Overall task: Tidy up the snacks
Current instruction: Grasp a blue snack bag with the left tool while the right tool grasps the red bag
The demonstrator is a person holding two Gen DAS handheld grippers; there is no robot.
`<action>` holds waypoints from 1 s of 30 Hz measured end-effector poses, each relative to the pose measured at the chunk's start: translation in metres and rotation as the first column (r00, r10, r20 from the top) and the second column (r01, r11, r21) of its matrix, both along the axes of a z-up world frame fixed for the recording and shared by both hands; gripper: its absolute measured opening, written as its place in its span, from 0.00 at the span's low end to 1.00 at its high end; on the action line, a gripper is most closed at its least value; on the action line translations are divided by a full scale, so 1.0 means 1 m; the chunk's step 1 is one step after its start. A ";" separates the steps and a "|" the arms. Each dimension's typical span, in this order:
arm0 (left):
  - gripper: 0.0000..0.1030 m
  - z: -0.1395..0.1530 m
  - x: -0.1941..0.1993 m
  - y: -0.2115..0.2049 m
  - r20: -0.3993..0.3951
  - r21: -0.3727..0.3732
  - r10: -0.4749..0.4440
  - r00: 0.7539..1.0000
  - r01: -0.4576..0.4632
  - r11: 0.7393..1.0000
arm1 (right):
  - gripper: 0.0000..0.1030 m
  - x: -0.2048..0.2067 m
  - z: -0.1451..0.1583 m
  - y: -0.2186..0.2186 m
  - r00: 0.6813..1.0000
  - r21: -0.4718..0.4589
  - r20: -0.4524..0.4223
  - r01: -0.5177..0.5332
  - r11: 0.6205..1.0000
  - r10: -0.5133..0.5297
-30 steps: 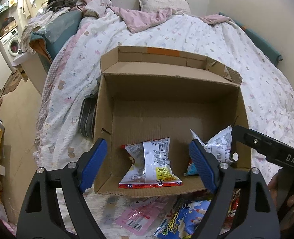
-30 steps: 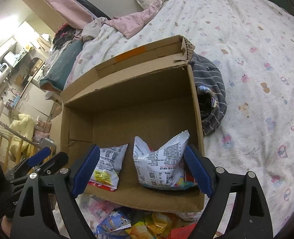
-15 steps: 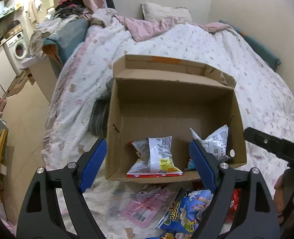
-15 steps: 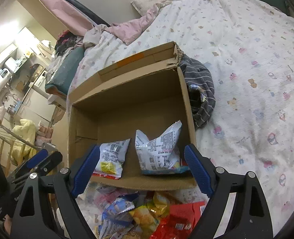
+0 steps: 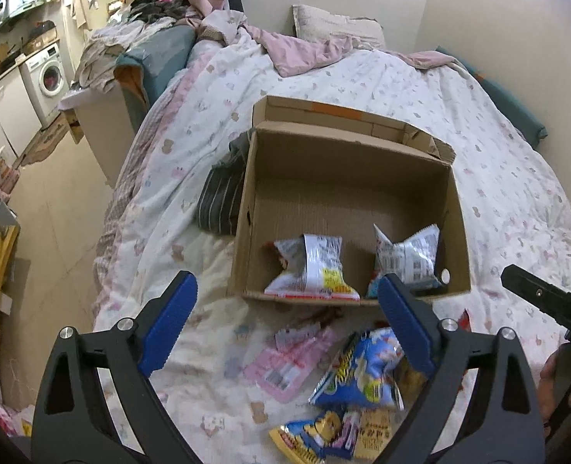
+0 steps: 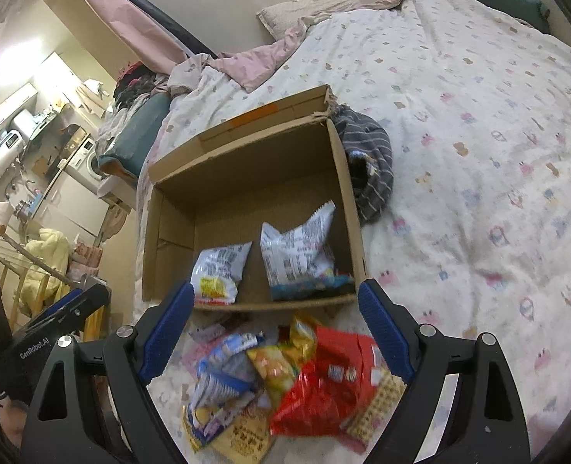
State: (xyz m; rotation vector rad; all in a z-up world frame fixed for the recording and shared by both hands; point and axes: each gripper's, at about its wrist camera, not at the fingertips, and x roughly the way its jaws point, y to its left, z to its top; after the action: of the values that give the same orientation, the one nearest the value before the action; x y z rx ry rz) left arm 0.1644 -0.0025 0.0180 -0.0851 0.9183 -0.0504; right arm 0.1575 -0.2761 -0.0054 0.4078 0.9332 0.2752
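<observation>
An open cardboard box (image 5: 343, 162) (image 6: 246, 178) lies on the bed with two silver snack bags at its near wall. One bag has a yellow label (image 5: 312, 266) (image 6: 217, 270); the other (image 5: 409, 255) (image 6: 297, 247) stands to its right. In front of the box is a loose pile: a pink packet (image 5: 285, 359), a blue bag (image 5: 362, 371) (image 6: 223, 371), a yellow bag (image 6: 273, 367) and a red bag (image 6: 331, 382). My left gripper (image 5: 285, 290) hangs above the pile, its jaws opening with nothing between them. My right gripper (image 6: 275, 290) is open and holds nothing.
A grey striped garment (image 5: 219, 201) (image 6: 374, 170) lies against the box's side. The patterned bedspread (image 6: 478, 154) stretches right and back to a pillow (image 5: 335, 23). Left of the bed are bare floor, a washing machine (image 5: 49, 77) and piled clothes.
Both grippers have drawn back and up from the box, so it looks smaller and the snack pile in front has come into view. The left jaws stand wider.
</observation>
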 end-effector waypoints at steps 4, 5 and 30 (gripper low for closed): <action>0.90 -0.009 -0.014 0.004 -0.036 0.029 0.006 0.999 -0.005 1.000 | 0.87 -0.015 -0.004 -0.003 1.000 0.003 -0.018 0.002 1.000 -0.002; 0.90 -0.015 -0.016 0.005 -0.061 0.035 0.003 0.998 -0.001 0.999 | 0.87 -0.018 -0.005 -0.003 1.000 0.006 -0.022 0.001 1.000 -0.001; 0.79 -0.169 -0.040 -0.036 -0.590 -0.122 -0.219 0.777 0.182 0.976 | 0.87 -0.046 -0.030 -0.030 0.996 -0.045 -0.082 0.042 0.998 -0.045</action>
State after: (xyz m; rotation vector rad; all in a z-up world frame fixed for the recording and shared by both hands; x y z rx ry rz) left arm 0.1246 -0.0387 -0.1513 -0.0564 1.5686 -0.2631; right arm 0.1118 -0.3057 -0.0353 0.4021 1.0088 0.1992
